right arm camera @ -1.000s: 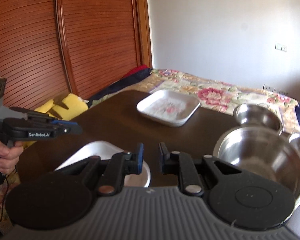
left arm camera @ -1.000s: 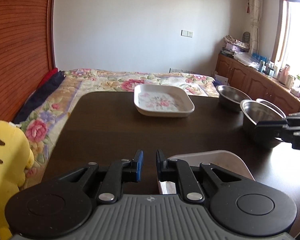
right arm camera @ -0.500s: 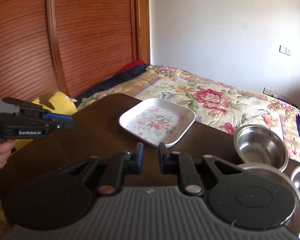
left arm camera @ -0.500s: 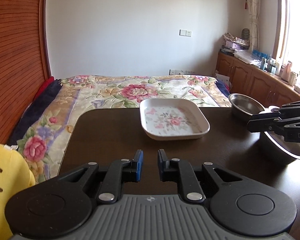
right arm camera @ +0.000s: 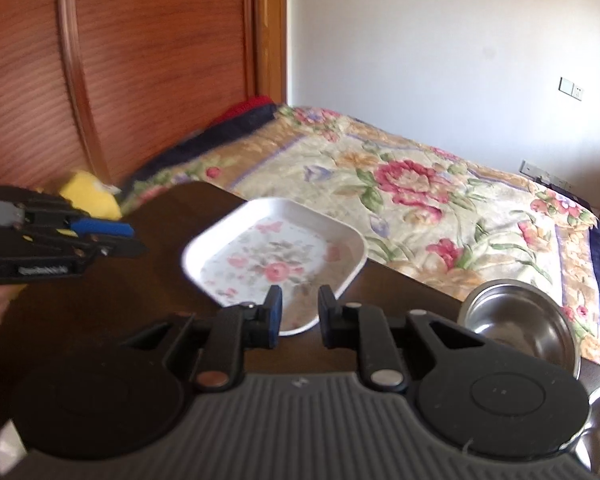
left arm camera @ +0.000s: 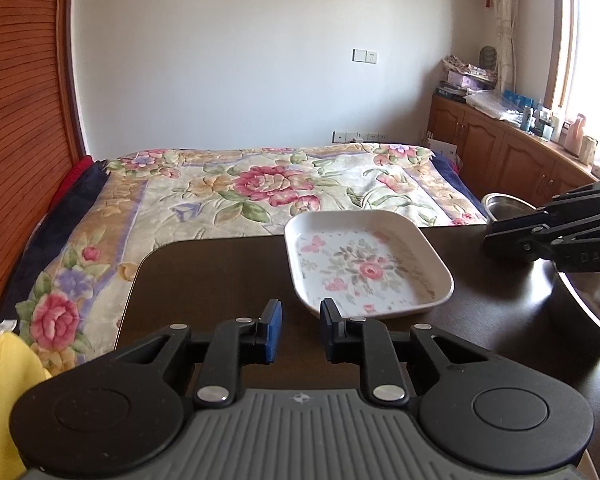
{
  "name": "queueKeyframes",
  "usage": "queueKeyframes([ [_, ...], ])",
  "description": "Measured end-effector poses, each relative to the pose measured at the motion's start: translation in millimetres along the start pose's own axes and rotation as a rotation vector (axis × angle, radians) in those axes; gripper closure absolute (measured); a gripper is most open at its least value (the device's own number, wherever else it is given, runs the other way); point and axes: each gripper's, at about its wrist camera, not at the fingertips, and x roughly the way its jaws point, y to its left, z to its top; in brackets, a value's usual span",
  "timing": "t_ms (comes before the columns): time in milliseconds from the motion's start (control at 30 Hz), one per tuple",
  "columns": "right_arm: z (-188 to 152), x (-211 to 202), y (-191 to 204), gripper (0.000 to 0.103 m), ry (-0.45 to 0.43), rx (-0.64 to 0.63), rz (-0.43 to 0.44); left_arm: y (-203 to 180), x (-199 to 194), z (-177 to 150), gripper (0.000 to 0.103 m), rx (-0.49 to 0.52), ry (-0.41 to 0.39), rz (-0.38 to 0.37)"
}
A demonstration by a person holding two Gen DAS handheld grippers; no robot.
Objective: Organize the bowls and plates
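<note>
The left hand-held gripper [left arm camera: 299, 330] hangs low over the dark tabletop [left arm camera: 204, 280] with a modest gap between its blue-padded fingers and nothing in that gap. Just ahead of it and a touch to its right lies the white floral plate [left arm camera: 366, 266], a rounded square dish flat on the wood; its near corner sits right beyond the right fingertip, apparently not touching. The right hand-held gripper [right arm camera: 299, 316] is parted by much the same gap and is likewise empty. From its own camera the same plate [right arm camera: 274, 258] lies straight ahead, the near rim showing between and just past the fingers. So both are close to the plate, each facing a near edge, and I would judge either could take the rim with a short push forward and down; the right one looks slightly better lined up.

Farther out, a small steel bowl [right arm camera: 516, 330] stands on the tabletop to the right of the plate, well apart from it. The rim of a larger steel bowl [left arm camera: 592, 300] shows below the right hand-held gripper at the table's right side. Beyond the table edge lies the flowered bed [left arm camera: 260, 184].
</note>
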Motion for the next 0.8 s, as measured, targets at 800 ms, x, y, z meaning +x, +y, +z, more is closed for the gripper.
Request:
queueKeyframes([
  [800,18.4,72.0,-31.3,0.072,0.18,0.048,0.042,13.1,79.2,23.3,0.073,0.024,0.07,-0.028],
])
